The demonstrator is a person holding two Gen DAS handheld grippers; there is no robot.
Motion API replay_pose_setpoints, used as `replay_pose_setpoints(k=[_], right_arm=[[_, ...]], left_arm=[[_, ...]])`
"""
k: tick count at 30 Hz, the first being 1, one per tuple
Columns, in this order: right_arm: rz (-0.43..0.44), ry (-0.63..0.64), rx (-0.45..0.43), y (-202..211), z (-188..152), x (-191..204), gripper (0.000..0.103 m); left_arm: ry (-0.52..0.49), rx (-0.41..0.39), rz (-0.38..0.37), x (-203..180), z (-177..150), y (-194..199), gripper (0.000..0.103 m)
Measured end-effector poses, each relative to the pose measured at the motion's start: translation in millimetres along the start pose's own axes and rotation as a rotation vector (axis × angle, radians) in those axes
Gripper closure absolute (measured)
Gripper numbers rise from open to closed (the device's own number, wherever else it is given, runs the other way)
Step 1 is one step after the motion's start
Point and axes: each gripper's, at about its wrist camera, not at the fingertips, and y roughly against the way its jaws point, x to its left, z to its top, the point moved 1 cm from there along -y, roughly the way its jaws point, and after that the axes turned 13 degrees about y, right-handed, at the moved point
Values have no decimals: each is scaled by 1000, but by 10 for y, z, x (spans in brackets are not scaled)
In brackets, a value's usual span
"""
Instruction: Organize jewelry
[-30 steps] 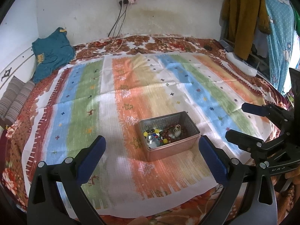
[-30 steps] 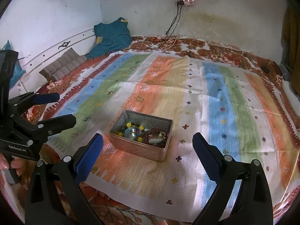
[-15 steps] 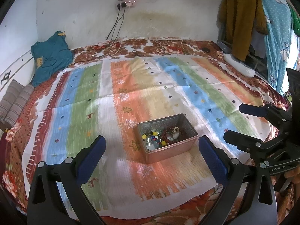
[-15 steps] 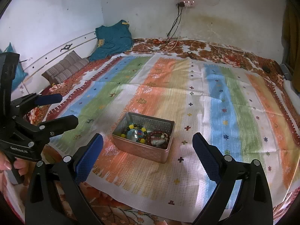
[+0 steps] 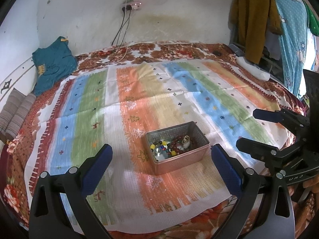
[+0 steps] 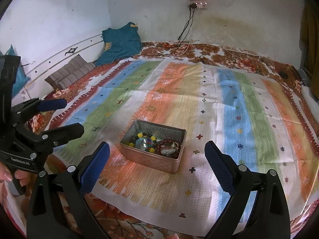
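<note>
A small pink-sided metal box sits on a striped cloth on a bed. Inside lie bead bracelets, yellow and dark red among them, and a round silvery piece. My left gripper hangs above the cloth's near edge, open, with the box seen between its blue pads. My right gripper is open too, nothing between its fingers. Each gripper shows at the side of the other's view, the right one and the left one.
The striped cloth covers most of a floral bedspread. A teal garment and a striped cushion lie at the far left. Cables hang from a wall socket. Clothes hang at the right. A hand holds the left gripper's handle.
Both grippers have drawn back and risen a little, so the box looks smaller and farther away. Both stay open. The box and its contents have not moved.
</note>
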Motion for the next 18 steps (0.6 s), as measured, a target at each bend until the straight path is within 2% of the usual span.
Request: replay_pose_setpoints(k=[18], right_arm=[[2, 6, -8, 21, -17, -3, 5]], left_arm=[[-5, 5, -39, -8, -3, -3, 6]])
